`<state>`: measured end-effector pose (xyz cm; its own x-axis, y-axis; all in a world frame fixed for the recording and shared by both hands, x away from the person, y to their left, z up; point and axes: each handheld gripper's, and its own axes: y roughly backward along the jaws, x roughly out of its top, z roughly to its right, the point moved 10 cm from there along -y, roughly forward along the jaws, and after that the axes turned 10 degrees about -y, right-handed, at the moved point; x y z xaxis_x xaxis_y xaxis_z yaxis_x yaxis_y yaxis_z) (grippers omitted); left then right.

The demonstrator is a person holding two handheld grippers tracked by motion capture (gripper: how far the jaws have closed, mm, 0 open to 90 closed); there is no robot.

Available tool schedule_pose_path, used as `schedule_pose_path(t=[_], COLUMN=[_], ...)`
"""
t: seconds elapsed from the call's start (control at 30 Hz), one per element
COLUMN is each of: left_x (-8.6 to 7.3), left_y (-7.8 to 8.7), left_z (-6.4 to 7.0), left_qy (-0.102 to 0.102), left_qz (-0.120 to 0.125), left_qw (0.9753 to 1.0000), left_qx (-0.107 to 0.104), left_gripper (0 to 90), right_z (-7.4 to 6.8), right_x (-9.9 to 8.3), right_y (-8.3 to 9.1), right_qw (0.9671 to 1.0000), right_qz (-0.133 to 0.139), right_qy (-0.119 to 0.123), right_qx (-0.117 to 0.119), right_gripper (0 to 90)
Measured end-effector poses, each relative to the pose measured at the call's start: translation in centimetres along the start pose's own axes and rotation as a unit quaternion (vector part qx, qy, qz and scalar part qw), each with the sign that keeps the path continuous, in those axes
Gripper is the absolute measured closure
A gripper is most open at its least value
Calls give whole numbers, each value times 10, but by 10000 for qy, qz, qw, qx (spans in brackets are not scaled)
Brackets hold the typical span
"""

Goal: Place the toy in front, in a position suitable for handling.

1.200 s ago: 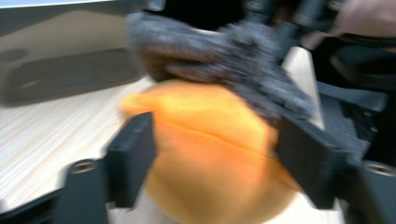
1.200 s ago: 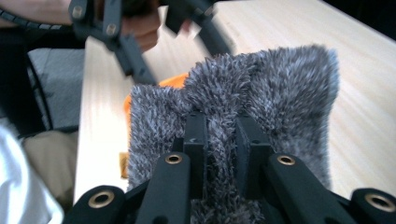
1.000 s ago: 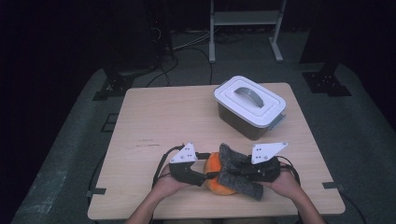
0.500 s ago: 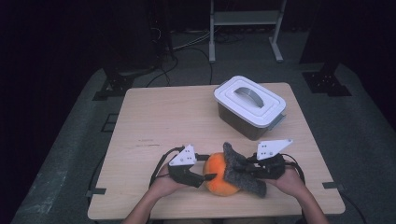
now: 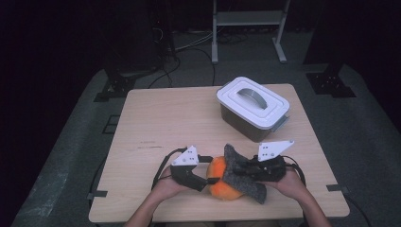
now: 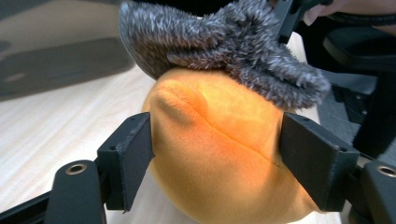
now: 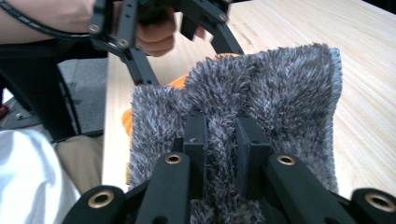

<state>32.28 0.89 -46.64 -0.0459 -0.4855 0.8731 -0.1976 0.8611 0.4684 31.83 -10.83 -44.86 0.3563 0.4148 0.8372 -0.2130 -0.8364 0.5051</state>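
An orange ball-like soft object (image 5: 222, 183) sits near the table's front edge. My left gripper (image 5: 208, 176) is shut on it, one jaw pressed to each side of the orange ball (image 6: 224, 158). A grey fuzzy cloth (image 5: 241, 177) lies over the ball's right side and top. My right gripper (image 5: 241, 170) is shut on a fold of the grey cloth (image 7: 261, 102), pinched tight between its jaws. In the left gripper view the cloth (image 6: 224, 42) drapes over the ball's top. The left gripper (image 7: 187, 18) and its hand appear beyond the cloth in the right gripper view.
A grey bin with a white handled lid (image 5: 253, 108) stands at the back right of the wooden table (image 5: 161, 123). Cables and a metal stand lie on the floor behind the table.
The right gripper has drawn the cloth rightward across the ball, uncovering more orange on its left side. The left gripper has kept its hold in place.
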Motion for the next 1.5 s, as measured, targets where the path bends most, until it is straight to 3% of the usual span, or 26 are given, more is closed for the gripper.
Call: schedule_pose_path(t=[0.17, 0.27, 0.37, 0.57, 0.7, 0.77, 0.87, 0.97, 1.03, 1.13, 1.23, 1.33, 1.5], left_x=[3, 5, 4, 3, 3, 3, 2, 0, -1, 0, 1, 1, 4], left_y=[-1, -2, 0, 0, -1, 0, 2, 3, 2, 3, 3, 3, 2], left_z=[9, 15, 15, 16, 20, 21, 17, 9, 10, 11, 14, 16, 22], left_qy=[-446, -748, -787, -819, -1002, -1009, -786, -251, -157, -261, -505, -620, -968], left_qz=[-6, -32, -20, -15, -23, -55, -54, -44, -20, -62, -106, -130, -164], left_qw=[9990, 9972, 9968, 9965, 9947, 9946, 9967, 9993, 9993, 9991, 9982, 9976, 9946], left_qx=[-54, -93, -137, -174, -240, -230, -211, -279, -350, -340, -291, -297, -324], left_gripper=[334, 341, 353, 353, 353, 353, 330, 281, 295, 359, 384, 390, 397], right_z=[-4, -4, -1, 10, -4, -8, -4, -2, -4, -4, 2, 13, 5], right_x=[12, 12, 7, -2, 12, 15, 12, 8, 7, 7, 2, -3, 11], right_y=[1, 0, 1, 9, 7, 1, -2, -3, -4, -3, 1, 8, 8], right_qw=[9997, 9996, 9998, 9998, 9994, 9996, 9998, 9998, 9999, 9999, 9999, 9998, 9996], right_qz=[230, 224, 185, 106, 325, 229, 203, 190, 150, 132, 101, 56, 266], right_qy=[88, 111, 62, -107, -1, 143, 51, -43, 1, -3, -55, -195, -105], right_qx=[-59, -94, -8, -99, 76, 34, 68, 4, 19, 84, 69, -83, -25], right_gripper=[759, 759, 759, 759, 759, 760, 760, 761, 761, 761, 761, 763, 763])
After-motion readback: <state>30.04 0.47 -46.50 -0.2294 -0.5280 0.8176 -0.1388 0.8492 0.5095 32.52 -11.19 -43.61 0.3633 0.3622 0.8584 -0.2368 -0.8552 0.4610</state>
